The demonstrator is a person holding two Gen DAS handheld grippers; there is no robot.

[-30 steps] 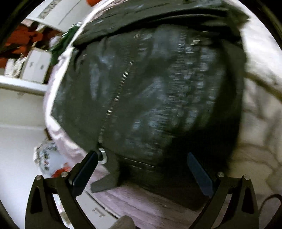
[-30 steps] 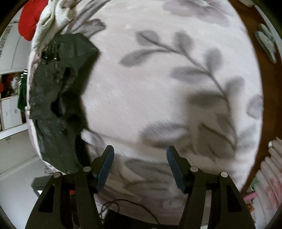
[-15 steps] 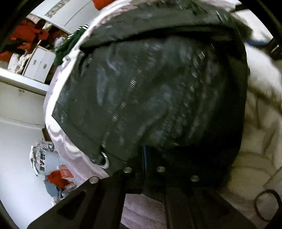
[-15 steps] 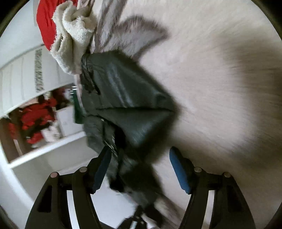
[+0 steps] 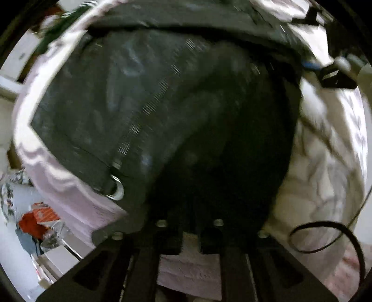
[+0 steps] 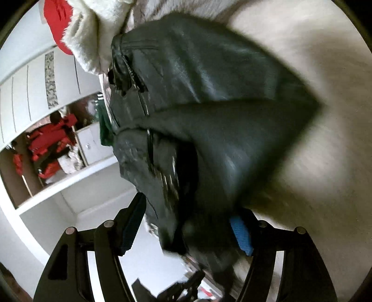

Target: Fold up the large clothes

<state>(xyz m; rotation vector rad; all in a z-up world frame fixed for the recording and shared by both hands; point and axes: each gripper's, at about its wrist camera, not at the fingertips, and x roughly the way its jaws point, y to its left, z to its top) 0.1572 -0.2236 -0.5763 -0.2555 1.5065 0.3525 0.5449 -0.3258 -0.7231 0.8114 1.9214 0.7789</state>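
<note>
A black leather jacket (image 5: 144,97) with a metal zipper lies on a pale leaf-patterned bed cover (image 5: 325,162). My left gripper (image 5: 190,223) is shut on the jacket's near hem; its fingertips are buried in the dark fabric. A metal ring (image 5: 116,188) hangs at the hem just left of it. In the right wrist view the same jacket (image 6: 209,93) shows folded over itself. My right gripper (image 6: 186,227) is open, its blue-padded fingers (image 6: 241,234) straddling the jacket's near edge.
A white fluffy garment (image 6: 102,27) and a red one (image 6: 55,18) lie beyond the jacket. White shelves with red clothes (image 6: 46,148) stand to the left. A black cable (image 5: 325,237) loops on the bed at right. Clutter lies on the floor (image 5: 37,223).
My left gripper closed on the jacket's hem. My right gripper swung from bare bed cover toward the jacket and now straddles its edge, still open.
</note>
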